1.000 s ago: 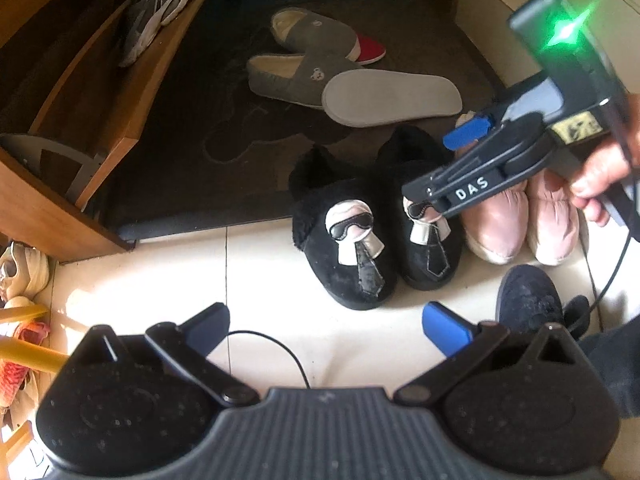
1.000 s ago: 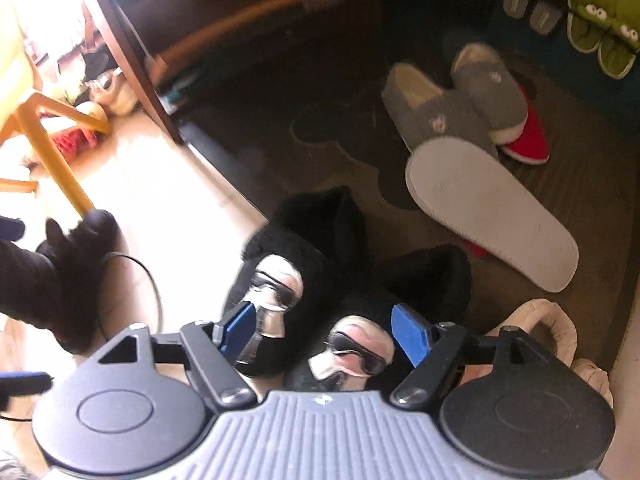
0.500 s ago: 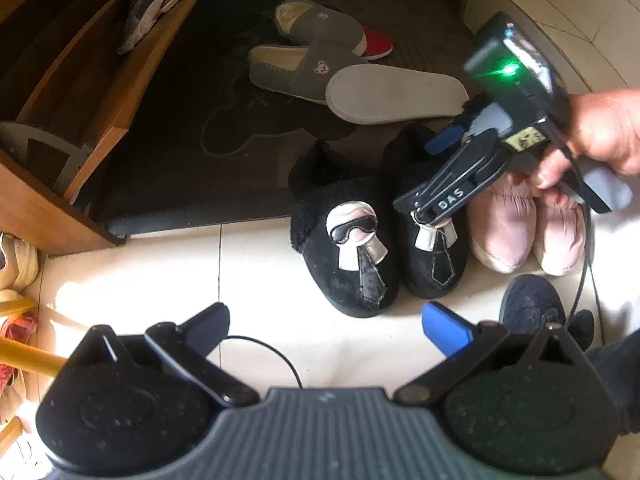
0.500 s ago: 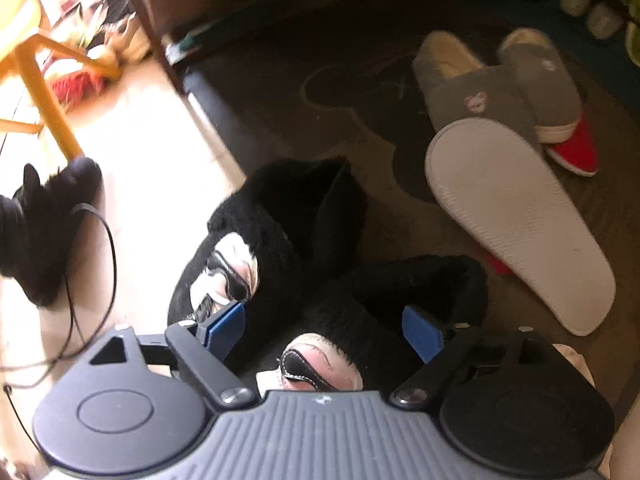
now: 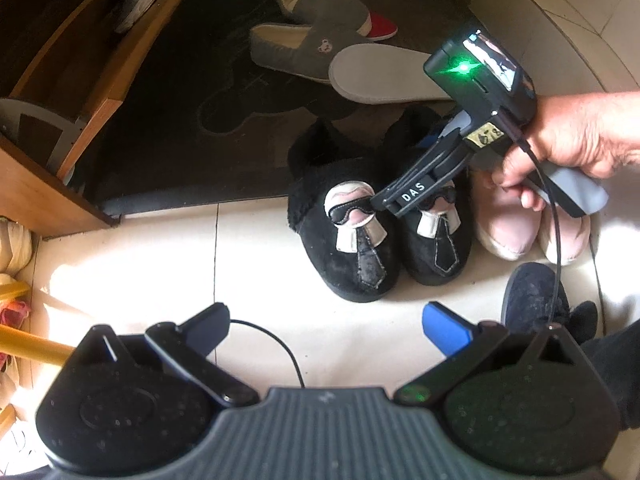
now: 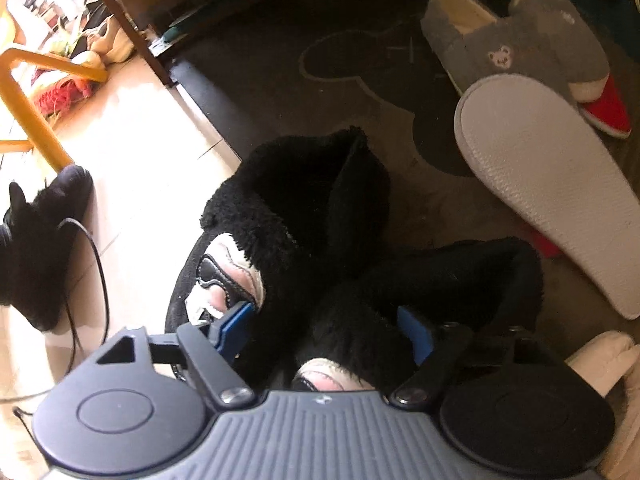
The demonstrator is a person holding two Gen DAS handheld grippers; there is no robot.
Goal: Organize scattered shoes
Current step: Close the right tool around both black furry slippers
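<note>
Closing right claw (image 6: pixel 326 326) astride black slipper (image 6: pixel 360 320) at mat edge (image 5: pixel 192 200).

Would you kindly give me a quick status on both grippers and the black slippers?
Left gripper open, empty, over tile. Right gripper jaws closing around one black slipper, its mate alongside. White sole lies clear.

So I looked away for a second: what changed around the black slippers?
The right gripper came down over the black slipper beside the pink slippers; its jaws are closing around its fuzzy collar. The left gripper stayed open, and no shoes moved.
</note>
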